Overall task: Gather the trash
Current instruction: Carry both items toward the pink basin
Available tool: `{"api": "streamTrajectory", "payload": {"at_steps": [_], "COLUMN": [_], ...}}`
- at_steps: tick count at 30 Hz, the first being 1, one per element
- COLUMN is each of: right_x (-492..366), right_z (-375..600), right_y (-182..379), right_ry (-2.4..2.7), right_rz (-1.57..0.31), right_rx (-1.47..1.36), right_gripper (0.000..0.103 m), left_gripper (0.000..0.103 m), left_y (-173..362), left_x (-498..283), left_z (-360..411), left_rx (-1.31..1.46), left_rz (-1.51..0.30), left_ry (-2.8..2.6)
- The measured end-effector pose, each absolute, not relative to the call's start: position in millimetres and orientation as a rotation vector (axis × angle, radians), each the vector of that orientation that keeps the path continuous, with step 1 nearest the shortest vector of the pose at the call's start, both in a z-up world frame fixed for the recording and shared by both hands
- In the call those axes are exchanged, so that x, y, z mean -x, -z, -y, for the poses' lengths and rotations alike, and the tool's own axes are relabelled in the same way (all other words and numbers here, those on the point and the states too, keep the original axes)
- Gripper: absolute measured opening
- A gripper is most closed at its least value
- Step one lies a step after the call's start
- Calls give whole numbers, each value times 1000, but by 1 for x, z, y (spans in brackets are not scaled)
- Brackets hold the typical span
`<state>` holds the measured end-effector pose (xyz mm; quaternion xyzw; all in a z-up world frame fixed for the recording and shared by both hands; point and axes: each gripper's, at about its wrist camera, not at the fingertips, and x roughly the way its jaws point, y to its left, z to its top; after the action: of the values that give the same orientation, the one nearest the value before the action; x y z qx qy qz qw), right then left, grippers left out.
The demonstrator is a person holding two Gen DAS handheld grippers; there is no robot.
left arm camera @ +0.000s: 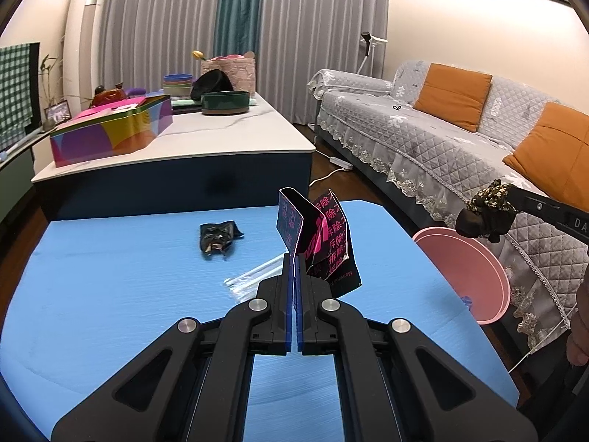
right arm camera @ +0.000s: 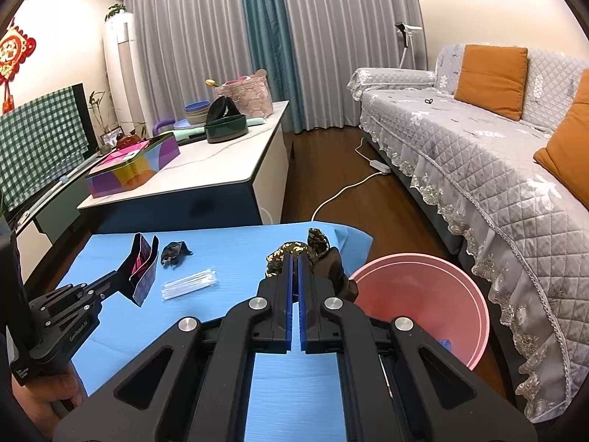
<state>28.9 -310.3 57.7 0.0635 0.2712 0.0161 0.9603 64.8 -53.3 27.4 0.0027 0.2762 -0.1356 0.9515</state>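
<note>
My left gripper (left arm camera: pixel 294 258): jaws clamped, tilted downward, gripped by my hand (right arm camera: pixel 48 394). My right gripper (right arm camera: pixel 294 258): jaws clamped, tilted downward likewise.

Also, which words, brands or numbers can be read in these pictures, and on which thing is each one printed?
"拆除": pink characters, repeated, on the dark packet held in the left hand-held gripper.
"DA": white letters, cut off by the picture's edge, on the right hand-held gripper's arm.
Packet's bottom edge: small white line, too blurred to read.
Left hand-held gripper's body: small white print, too blurred.
Red wall ornament: gold sign, not readable.
</note>
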Motion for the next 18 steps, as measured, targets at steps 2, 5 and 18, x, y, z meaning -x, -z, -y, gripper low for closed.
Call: {"api": "streamTrajectory", "payload": {"at_steps": [2,5,18], "right_x": [-28,-28,-25], "right_z": [314,319,352], "right_y": [-57,-57,-61], "right_ry": [-25,-11,66], "right_rz": [-549,-544,-523], "right_rx": [-132,-127,-145], "right_gripper": [3,3,3], "left_gripper": [1,1,1], "left_y": [-26,-24,-19], "left_x": [-65,-66,-69], "left_z": [58,63,94], "left_rx": [-10,-15,-37], "left_rz": [-563,-566,-579], "left_ry": [283,291,347]}}
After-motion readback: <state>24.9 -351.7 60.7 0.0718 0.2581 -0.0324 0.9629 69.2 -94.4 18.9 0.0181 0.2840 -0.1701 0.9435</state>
